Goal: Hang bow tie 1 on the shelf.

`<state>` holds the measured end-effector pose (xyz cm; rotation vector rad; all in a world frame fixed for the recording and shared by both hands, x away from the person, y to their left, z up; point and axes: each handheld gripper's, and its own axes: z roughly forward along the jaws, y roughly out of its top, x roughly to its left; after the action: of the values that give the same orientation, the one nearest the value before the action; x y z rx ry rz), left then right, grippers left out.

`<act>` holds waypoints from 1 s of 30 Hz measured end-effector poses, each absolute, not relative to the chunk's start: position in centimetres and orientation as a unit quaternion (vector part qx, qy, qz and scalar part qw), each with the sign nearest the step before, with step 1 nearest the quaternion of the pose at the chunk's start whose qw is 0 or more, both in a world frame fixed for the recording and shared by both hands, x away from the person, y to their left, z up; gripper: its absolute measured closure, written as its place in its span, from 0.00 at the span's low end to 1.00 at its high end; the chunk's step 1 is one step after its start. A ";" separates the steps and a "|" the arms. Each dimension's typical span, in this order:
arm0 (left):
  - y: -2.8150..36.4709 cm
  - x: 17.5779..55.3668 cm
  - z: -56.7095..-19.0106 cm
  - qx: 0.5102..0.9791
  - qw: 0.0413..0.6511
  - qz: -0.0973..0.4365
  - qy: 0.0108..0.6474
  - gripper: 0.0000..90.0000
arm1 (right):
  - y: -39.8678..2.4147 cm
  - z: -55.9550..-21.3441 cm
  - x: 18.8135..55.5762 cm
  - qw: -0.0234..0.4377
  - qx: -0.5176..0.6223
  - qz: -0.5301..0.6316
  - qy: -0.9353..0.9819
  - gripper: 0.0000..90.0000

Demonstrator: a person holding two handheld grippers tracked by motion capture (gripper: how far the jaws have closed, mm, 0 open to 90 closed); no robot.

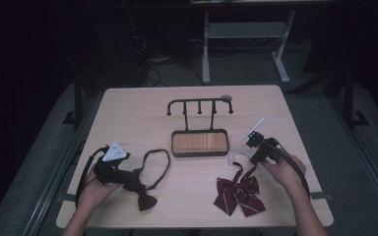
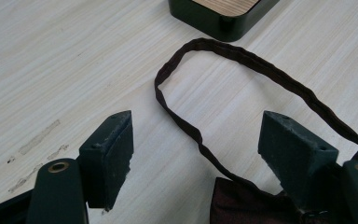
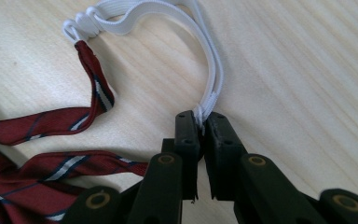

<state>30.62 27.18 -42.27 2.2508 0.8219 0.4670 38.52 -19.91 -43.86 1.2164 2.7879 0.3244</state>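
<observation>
Striped bow tie [image 1: 239,192], dark red with pale stripes, lay flat on the worktop [image 1: 128,113] near the person's right hand, its white elastic neck band [image 3: 205,70] curving away from the bow. The right hand-held gripper [image 3: 201,122] was pressed together on that band, both jaws pinching the doubled elastic near the middle of its loop. A grip this far from the bow would likely let the bow swing on lifting, so a slow, steady raise was advisable, keeping the loop open enough to pass over a peg of the black hanger stand [image 1: 199,105]. That stand rose behind its wood-lined tray [image 1: 200,142] at the centre of the worktop.

The left hand-held gripper [image 2: 196,149] stood spread, with nothing clamped, over the dark brown bow tie [image 1: 140,189]; the bow's dark strap [image 2: 242,60] ran out between the jaws toward the tray. Closing on the strap, not the bow, would probably serve hanging better.
</observation>
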 end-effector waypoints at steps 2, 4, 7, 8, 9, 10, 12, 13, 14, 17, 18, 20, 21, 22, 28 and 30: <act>27.2 30.6 -42.3 0.866 0.343 0.180 0.316 0.30 | -19.9 -43.6 38.5 0.042 0.394 0.110 0.912 0.93; 27.2 30.6 -42.3 0.866 0.343 0.180 0.316 0.30 | -19.8 -43.1 38.4 0.042 0.392 0.117 0.912 0.93; 27.2 30.6 -42.3 0.866 0.343 0.180 0.316 0.30 | -19.7 -42.2 38.1 0.044 0.385 0.134 0.912 0.93; 27.2 30.6 -42.3 0.866 0.343 0.180 0.316 0.30 | -19.7 -41.7 38.1 0.042 0.382 0.141 0.912 0.93; 27.2 30.6 -42.3 0.866 0.344 0.180 0.316 0.30 | -19.7 -41.4 38.0 0.043 0.379 0.144 0.913 0.93; 27.2 30.6 -42.3 0.866 0.344 0.179 0.316 0.30 | -19.7 -41.1 37.9 0.044 0.376 0.147 0.914 0.93; 27.2 30.6 -42.3 0.866 0.343 0.179 0.316 0.30 | -19.6 -40.5 37.8 0.042 0.369 0.154 0.916 0.93; 27.2 30.6 -42.3 0.866 0.344 0.179 0.316 0.30 | -19.5 -40.1 37.6 0.043 0.366 0.156 0.916 0.93; 27.2 30.6 -42.3 0.865 0.344 0.180 0.317 0.30 | -19.4 -39.8 37.5 0.041 0.360 0.157 0.919 0.93; 27.2 30.6 -42.3 0.864 0.346 0.178 0.320 0.30 | -19.2 -39.1 37.3 0.040 0.349 0.162 0.922 0.93; 27.2 30.5 -42.3 0.864 0.346 0.178 0.320 0.30 | -19.1 -38.8 37.2 0.037 0.346 0.167 0.922 0.93; 27.2 30.5 -42.3 0.864 0.345 0.179 0.320 0.30 | -19.1 -38.5 37.1 0.036 0.342 0.172 0.923 0.93; 27.2 30.5 -42.3 0.864 0.345 0.179 0.320 0.30 | -19.2 -38.3 37.1 0.033 0.341 0.176 0.923 0.93; 27.2 30.5 -42.2 0.864 0.345 0.179 0.319 0.30 | -19.2 -38.1 37.1 0.031 0.339 0.179 0.923 0.93; 27.1 30.6 -42.3 0.864 0.346 0.180 0.318 0.30 | -19.3 -37.1 36.9 0.016 0.327 0.200 0.924 0.93; 27.1 30.6 -42.3 0.865 0.345 0.181 0.317 0.30 | -19.3 -36.7 36.9 0.014 0.323 0.205 0.924 0.93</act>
<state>30.57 27.15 -42.26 2.2457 0.8223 0.4692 36.87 -19.33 -36.68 1.0055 2.8772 0.6380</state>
